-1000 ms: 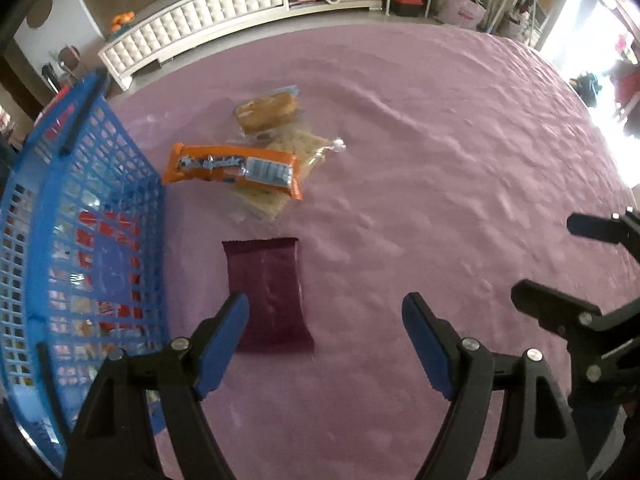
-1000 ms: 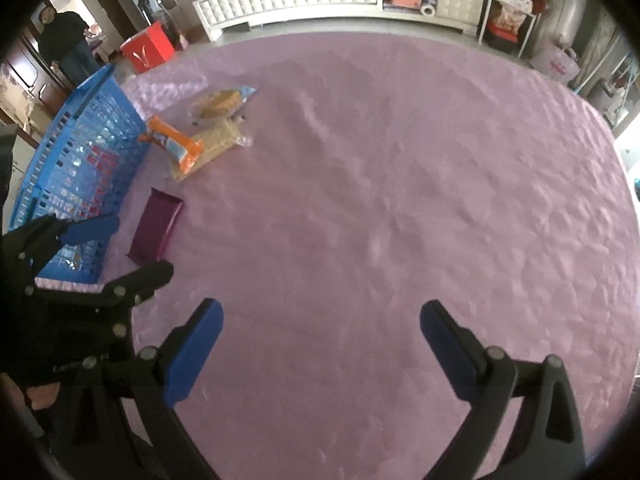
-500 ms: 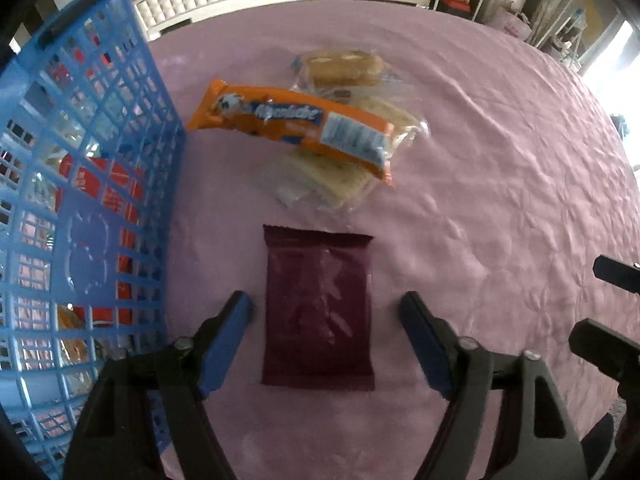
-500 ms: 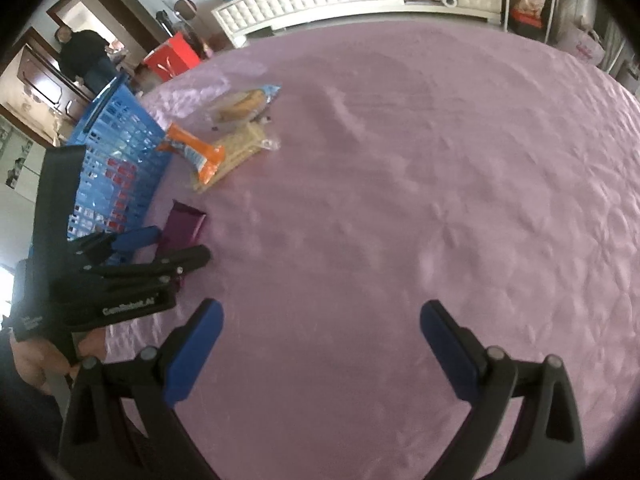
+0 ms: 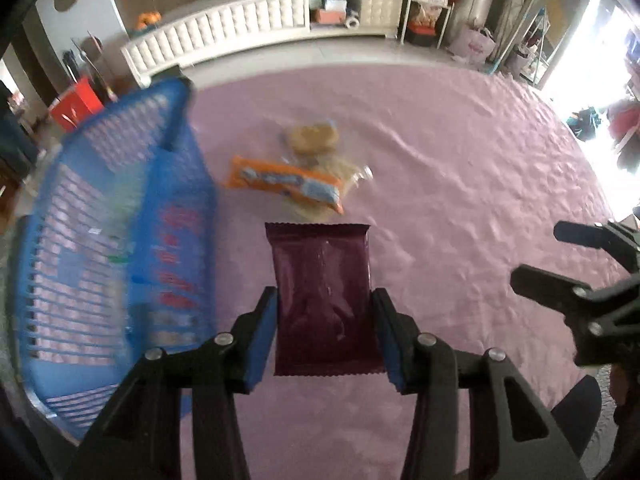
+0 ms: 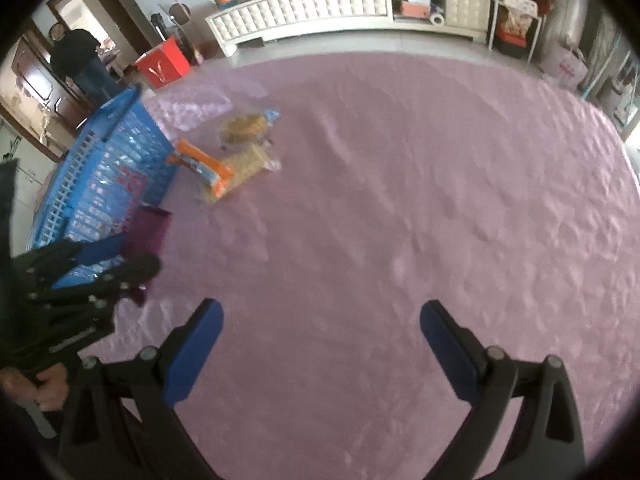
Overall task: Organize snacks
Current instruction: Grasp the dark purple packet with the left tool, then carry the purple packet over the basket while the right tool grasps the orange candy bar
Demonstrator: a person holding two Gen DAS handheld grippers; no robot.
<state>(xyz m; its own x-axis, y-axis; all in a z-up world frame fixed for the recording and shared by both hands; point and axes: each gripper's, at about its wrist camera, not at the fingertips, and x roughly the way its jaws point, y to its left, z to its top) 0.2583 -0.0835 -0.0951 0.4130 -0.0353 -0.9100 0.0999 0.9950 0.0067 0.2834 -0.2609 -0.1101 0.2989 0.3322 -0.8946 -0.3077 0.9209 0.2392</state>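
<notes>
Blue basket (image 5: 120, 240) is standing at the desk's (image 5: 460, 184) left edge. Left hand-held gripper (image 5: 324, 320), having just been closing, is clamping the maroon snack packet (image 5: 322, 296), lifting it clear for basketing. Right hand-held gripper (image 6: 320, 344) is hovering, jaws apart, holding nothing.

- Your left gripper (image 5: 325, 330) has black scissor-like arms with silver screws.
- Both carry blue pads (right gripper (image 6: 320, 340) matches).

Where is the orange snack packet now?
In the left wrist view the orange snack packet lies on the pink tablecloth, right of the blue basket, overlapping clear-wrapped snacks.
</notes>
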